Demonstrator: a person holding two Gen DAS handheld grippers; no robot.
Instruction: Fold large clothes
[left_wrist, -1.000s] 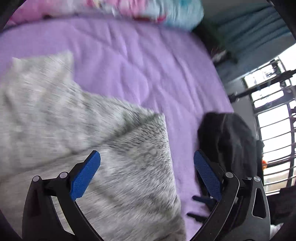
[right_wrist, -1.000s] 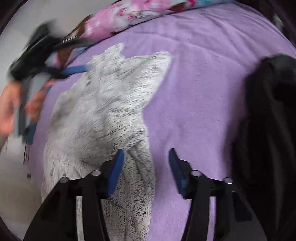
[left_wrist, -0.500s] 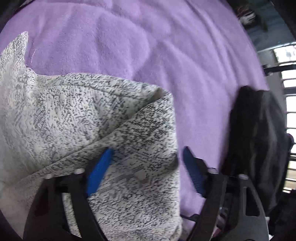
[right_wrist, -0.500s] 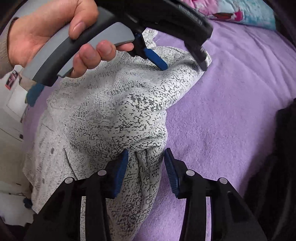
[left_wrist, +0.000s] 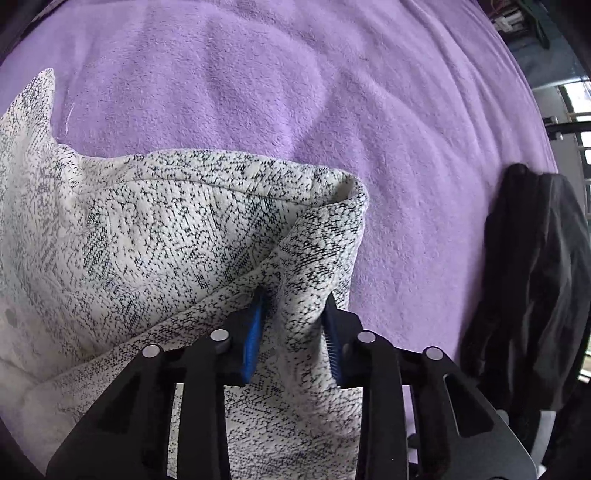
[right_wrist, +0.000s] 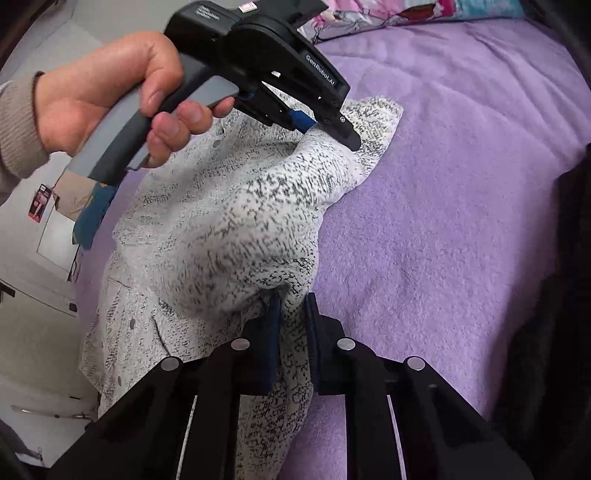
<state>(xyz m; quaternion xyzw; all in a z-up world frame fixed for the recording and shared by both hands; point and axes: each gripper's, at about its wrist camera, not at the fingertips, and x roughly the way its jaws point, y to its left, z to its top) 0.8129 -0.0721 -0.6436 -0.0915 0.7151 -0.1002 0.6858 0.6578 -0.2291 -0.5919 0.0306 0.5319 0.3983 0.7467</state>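
Speckled white-and-black knit garment (left_wrist: 155, 236), bunched on a purple blanket (left_wrist: 295, 92)

The knit lies crumpled toward the blanket's left side, small buttons showing along its lower part. One edge is gathered into a raised fold at the near end, another pulled up into a ridge farther along; beyond that ridge a rounded corner (right_wrist: 376, 122) rests flat on the blanket.

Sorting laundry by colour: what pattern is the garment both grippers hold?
White knit flecked with black: the garment, clearest in the left wrist view.
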